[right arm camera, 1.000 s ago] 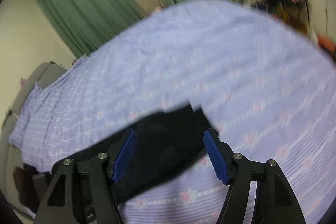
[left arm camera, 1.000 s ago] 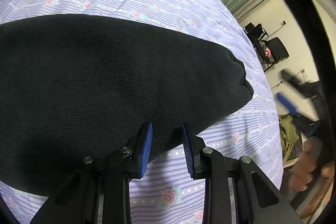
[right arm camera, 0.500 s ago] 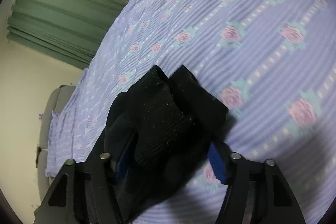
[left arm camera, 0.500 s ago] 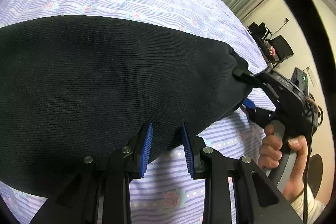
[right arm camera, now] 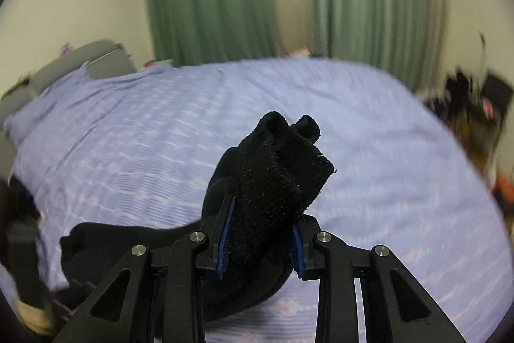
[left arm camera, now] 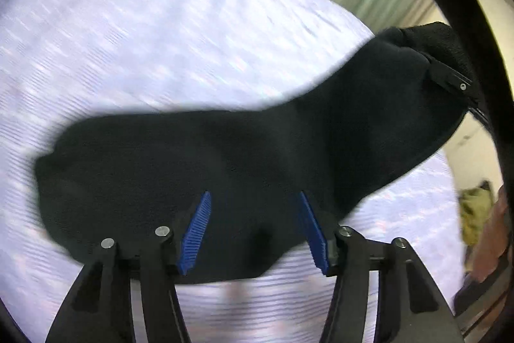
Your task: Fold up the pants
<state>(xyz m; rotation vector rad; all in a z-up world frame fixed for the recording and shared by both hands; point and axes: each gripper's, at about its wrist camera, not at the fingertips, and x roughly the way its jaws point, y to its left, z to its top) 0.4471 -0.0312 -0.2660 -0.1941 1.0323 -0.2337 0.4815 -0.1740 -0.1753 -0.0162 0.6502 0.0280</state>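
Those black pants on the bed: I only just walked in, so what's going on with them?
A person with a handheld gripper in each hand is folding the black pants on the purple floral bedsheet. The right gripper is shut on a bunched end of the fabric, lifted above the sheet. The left gripper is open over the part lying flat, not gripping it.

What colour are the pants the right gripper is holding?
Black pants, clearest in the right wrist view, clamped in the right gripper.
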